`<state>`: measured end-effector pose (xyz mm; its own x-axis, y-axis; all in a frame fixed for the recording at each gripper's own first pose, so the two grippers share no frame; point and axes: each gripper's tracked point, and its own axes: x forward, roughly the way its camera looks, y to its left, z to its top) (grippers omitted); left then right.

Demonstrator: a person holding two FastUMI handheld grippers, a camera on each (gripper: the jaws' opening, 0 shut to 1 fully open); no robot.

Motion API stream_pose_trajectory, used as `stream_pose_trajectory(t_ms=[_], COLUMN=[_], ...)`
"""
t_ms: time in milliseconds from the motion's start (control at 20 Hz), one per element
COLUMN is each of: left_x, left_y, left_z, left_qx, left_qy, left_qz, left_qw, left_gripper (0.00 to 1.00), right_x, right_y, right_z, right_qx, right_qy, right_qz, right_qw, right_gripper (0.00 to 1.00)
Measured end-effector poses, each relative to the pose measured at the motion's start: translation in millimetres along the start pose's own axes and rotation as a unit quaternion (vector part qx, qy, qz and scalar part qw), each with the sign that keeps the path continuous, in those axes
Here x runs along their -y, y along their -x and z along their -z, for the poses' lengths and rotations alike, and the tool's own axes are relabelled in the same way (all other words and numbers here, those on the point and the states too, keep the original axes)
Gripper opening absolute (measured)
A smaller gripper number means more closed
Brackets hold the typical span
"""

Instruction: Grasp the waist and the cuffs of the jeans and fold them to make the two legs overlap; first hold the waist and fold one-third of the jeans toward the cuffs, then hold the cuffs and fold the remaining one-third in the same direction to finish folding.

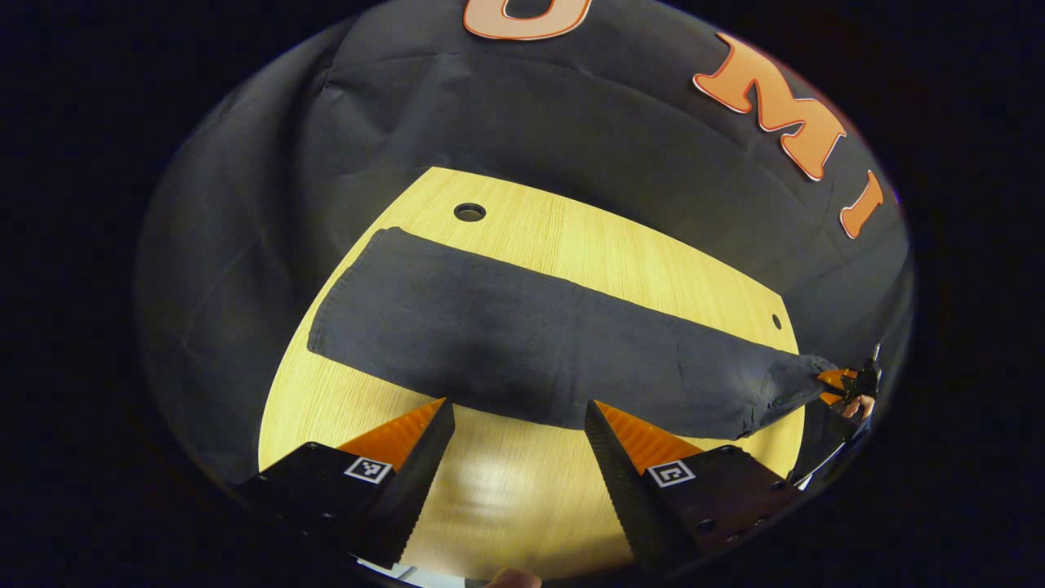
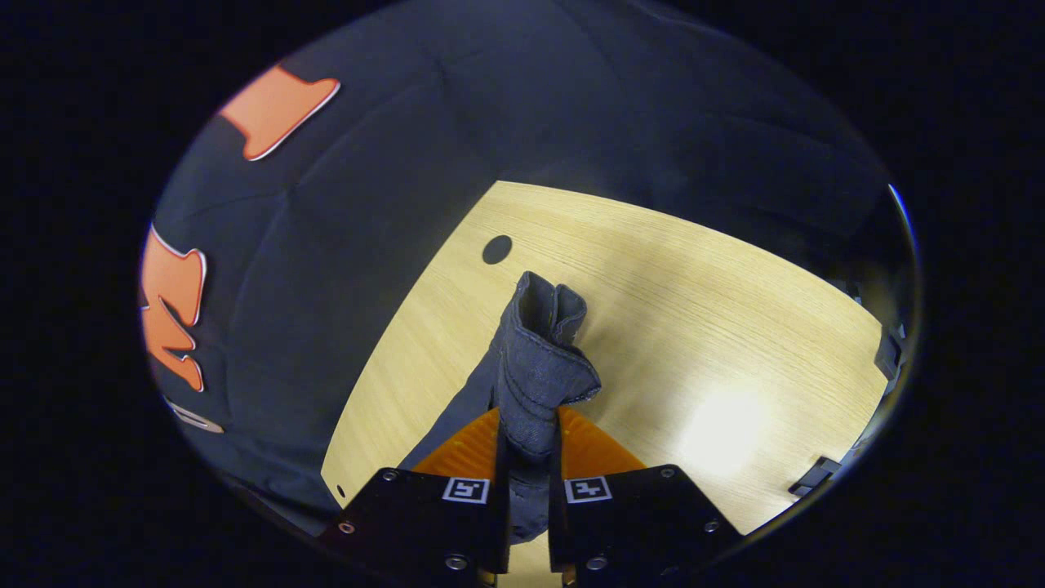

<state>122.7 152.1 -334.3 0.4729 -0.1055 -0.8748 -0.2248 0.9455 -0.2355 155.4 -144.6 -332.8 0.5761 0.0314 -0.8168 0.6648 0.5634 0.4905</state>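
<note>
Jeans (image 1: 522, 351) lie crosswise just ahead of the spread left gripper (image 1: 518, 429) (right gripper (image 2: 529, 453) clamps one end).

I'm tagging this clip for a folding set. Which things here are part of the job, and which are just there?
Part of the job:
jeans, laid out along the table
right gripper, clamped on one end of the jeans
left gripper, open near the jeans' edge

Just there:
wooden table
holes in the tabletop
</note>
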Motion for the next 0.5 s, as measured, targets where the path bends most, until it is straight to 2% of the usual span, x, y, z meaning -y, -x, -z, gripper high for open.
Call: stream_pose_trajectory(t_ms=[250,500], left_x=[-11,-36], left_y=[6,11], left_z=[4,11], left_qx=[0.007,0.008], left_qy=[0.001,0.016], left_qz=[0.007,0.004], left_qw=[1.000,1.000], left_gripper=[0.98,0.98], right_x=[-45,-102], right_y=[34,57], right_z=[12,45], right_qx=[0.025,0.031], right_qy=[0.042,0.111], right_qz=[-0.029,-0.058], right_qw=[0.998,0.992], right_gripper=[0.19,0.19])
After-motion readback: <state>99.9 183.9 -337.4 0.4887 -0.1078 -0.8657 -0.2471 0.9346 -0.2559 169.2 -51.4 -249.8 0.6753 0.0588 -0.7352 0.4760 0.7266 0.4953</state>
